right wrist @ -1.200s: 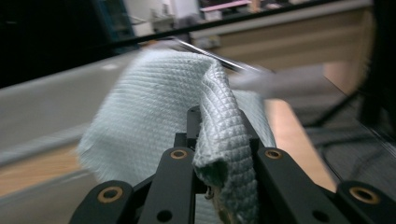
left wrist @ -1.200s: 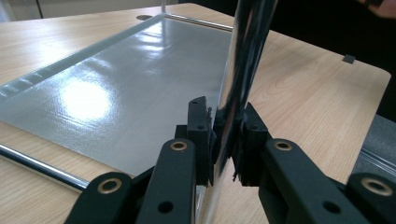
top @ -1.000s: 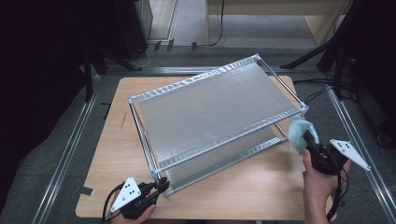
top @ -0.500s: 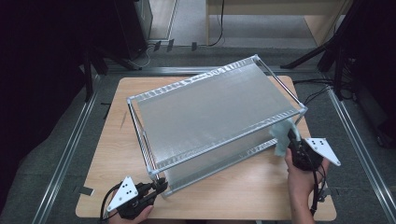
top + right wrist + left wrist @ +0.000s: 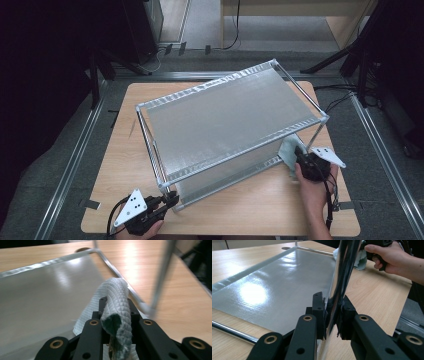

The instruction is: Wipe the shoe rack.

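Observation:
A metal rack with a grey top shelf [image 5: 230,125] and a lower shelf [image 5: 274,290] stands on the wooden table [image 5: 250,205]. My left gripper [image 5: 170,199] is shut on the chrome post [image 5: 342,272] at the rack's near left corner; its jaws [image 5: 332,315] clamp the post from both sides. My right gripper [image 5: 299,152] is shut on a pale blue-green cloth [image 5: 115,300] at the right end of the lower shelf [image 5: 37,295]. The cloth [image 5: 289,150] drapes over the jaws and touches the shelf surface. A thin corner post [image 5: 162,272] rises just to its right.
The table's right edge [image 5: 345,165] is close to my right hand [image 5: 392,255]. Metal rails [image 5: 75,155] run along the floor on both sides of the table. Dark stands and cables [image 5: 340,100] lie beyond the far right corner.
My right gripper has carried the cloth left and inward, from outside the rack's right corner to the lower shelf's end. The left gripper has stayed on the corner post.

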